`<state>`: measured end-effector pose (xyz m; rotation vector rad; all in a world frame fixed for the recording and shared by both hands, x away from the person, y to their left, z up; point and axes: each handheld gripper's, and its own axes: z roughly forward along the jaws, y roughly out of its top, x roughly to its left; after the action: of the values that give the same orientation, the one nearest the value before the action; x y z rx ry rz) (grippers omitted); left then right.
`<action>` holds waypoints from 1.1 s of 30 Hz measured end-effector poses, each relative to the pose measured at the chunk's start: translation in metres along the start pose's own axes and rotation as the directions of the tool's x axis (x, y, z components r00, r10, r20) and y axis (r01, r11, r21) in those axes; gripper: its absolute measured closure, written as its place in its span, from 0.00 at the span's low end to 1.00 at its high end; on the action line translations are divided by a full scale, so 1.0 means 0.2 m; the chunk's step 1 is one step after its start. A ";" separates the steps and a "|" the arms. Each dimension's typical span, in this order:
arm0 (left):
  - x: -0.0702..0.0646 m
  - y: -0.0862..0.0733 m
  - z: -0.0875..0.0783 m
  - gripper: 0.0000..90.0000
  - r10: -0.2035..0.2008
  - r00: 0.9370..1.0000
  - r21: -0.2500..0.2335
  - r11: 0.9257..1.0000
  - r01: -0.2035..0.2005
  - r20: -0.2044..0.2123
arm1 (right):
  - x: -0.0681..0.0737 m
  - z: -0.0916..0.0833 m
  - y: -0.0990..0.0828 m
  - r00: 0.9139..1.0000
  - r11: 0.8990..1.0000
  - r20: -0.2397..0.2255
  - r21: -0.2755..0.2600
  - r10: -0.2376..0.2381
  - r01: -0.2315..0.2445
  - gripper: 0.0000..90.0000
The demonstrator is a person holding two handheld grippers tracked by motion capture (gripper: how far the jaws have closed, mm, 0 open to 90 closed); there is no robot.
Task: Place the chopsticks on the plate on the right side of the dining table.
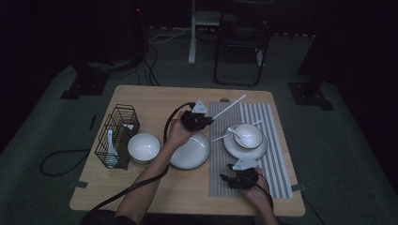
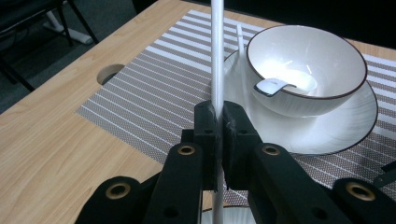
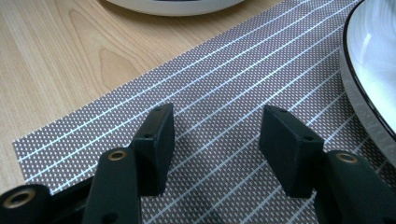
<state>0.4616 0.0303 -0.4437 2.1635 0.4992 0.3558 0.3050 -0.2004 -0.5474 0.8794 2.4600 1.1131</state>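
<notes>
My left hand-held gripper [image 2: 218, 122] is pinching a white chopstick [image 2: 217, 56], jaws pressed tight on it. In the high view that left hand-held gripper [image 1: 202, 118] sits above the counter [image 1: 141, 101] between a white plate [image 1: 190, 151] and the striped placemat [image 1: 277, 140], and the chopstick [image 1: 230, 107] slants up and away over the mat. A second white chopstick [image 1: 220, 137] lies on the mat, just beside the saucer [image 1: 245, 149]. The bowl [image 2: 306, 65] stands on the saucer [image 2: 345, 126] with a white spoon [image 2: 273, 86] inside. My right hand-held gripper [image 3: 215, 140] is spread, nothing between the jaws, low over the placemat [image 3: 224, 84] near the saucer rim [image 3: 362, 79]. In the high view the right hand-held gripper [image 1: 226, 178] is at the mat's near end. Left side of the counter: a wire rack [image 1: 117, 136] with a spoon [image 1: 110, 145] in it, and a white bowl [image 1: 143, 147] just beside.
</notes>
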 end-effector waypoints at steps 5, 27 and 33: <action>0.00 0.00 0.04 0.96 0.002 1.000 0.022 1.000 -0.002 0.002 | 0.00 0.00 0.00 1.000 1.000 0.000 0.000 0.000 0.000 0.50; -0.01 -0.08 0.21 0.96 -0.022 1.000 0.117 0.993 0.021 0.004 | 0.00 0.00 0.00 1.000 1.000 0.001 0.000 -0.003 0.003 0.50; -0.02 -0.09 0.27 0.96 -0.036 0.999 0.133 0.990 0.035 0.006 | 0.00 0.00 0.00 1.000 1.000 0.001 0.000 -0.002 0.002 0.50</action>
<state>0.4770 0.0021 -0.4905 2.2807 0.5707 0.3011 0.3048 -0.2003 -0.5474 0.8777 2.4597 1.1116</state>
